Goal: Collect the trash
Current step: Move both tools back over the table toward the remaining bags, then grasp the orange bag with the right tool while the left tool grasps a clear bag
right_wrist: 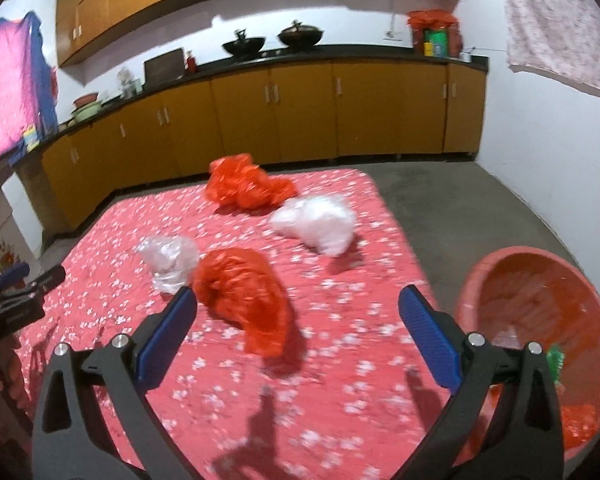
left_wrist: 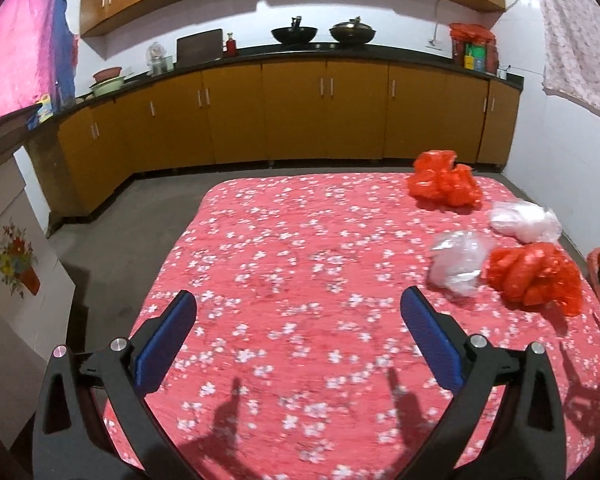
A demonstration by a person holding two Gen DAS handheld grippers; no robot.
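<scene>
Table: I had the table point(right_wrist: 340, 360) under a red flowered cloth filling most of both views, with open floor past its far edge.
Basin: the red plastic basin point(right_wrist: 500, 276) sat off the table's edge at about 4 o'clock in my right wrist view, with a few scraps already inside.
Near red bag: the crumpled red bag point(right_wrist: 244, 296) lay at 12 o'clock just ahead of my right gripper point(right_wrist: 298, 306), closer to its left pad.
Far red bag: a second red bag point(right_wrist: 246, 186) sat near the table's far edge.
White bag: a white bag point(right_wrist: 316, 226) lay at about 1 o'clock, apart from the others.
Clear bag: a clear crumpled bag point(right_wrist: 168, 262) was touching or just beside the near red bag at 11 o'clock.
Right gripper: its jaws were spread wide, gripping nothing.
Left gripper: my left gripper point(left_wrist: 298, 306) was also spread wide and empty, with the bags off at its 2 o'clock.
Risk: I judged the thin film could slip from the pads, and a careless close might catch the clear bag too.
Risk: the views were blurred, so misjudging depth could have pinched the cloth instead.
</scene>
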